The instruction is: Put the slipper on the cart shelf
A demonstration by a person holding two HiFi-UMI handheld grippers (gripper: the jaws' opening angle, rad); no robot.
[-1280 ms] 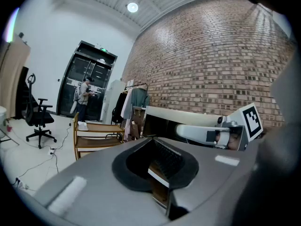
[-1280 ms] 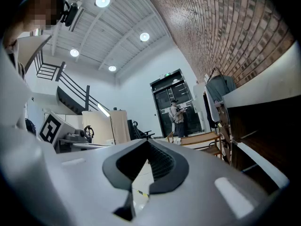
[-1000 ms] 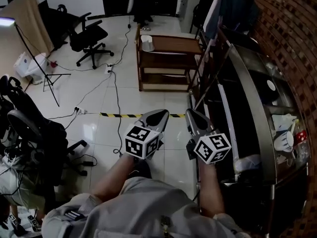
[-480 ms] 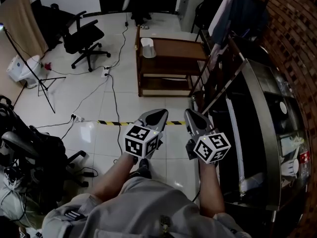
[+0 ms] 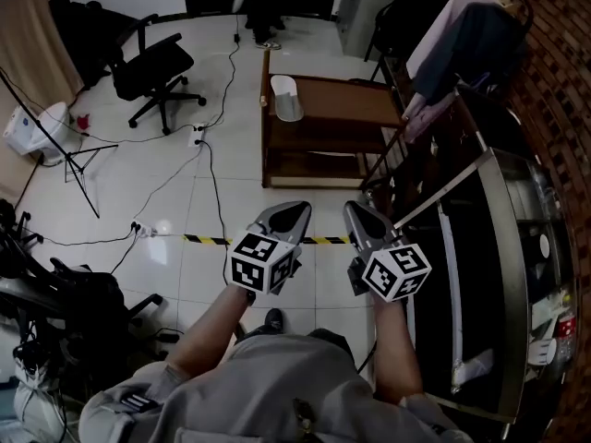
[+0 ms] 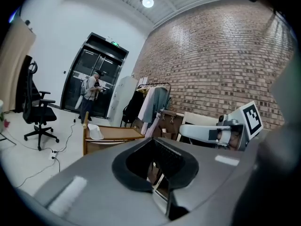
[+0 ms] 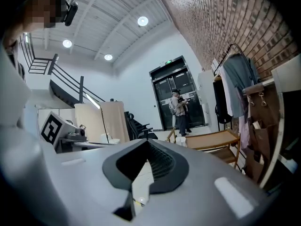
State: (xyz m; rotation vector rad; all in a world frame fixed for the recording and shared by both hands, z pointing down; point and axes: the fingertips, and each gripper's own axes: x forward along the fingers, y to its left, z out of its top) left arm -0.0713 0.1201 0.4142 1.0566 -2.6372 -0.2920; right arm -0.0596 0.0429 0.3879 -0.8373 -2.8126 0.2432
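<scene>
Both grippers hang side by side over the white tiled floor (image 5: 277,178). The left gripper (image 5: 290,213) and the right gripper (image 5: 360,214) are near each other but apart, with their tips aimed toward the wooden cart (image 5: 355,104) ahead. Between the tips and the cart lies an open stretch of tile, crossed by a strip of yellow-and-black tape (image 5: 208,239) and a thin cable (image 5: 215,169). On the right, this lane is hemmed in by the long edge of a dark counter (image 5: 503,275). A clothes rack (image 5: 462,40) also stands on that side, its garments hanging just beside the cart's right end. On the left the floor runs wide toward an office chair (image 5: 152,67), well apart from the cart.

The left gripper's jaws are pressed together with nothing between them. The right gripper's jaws look closed and empty too, with only a thin slit showing floor.

The white slipper (image 5: 285,98) lies on the cart's top shelf at its left end, well apart from both grippers.

Only the head view shows the layout of tape, cable and counter edge. The left gripper view adds the brick wall (image 6: 225,55) behind the rack. Both gripper views show a person (image 7: 179,105) standing at dark glass doors beyond the cart; the head view catches only the legs.
</scene>
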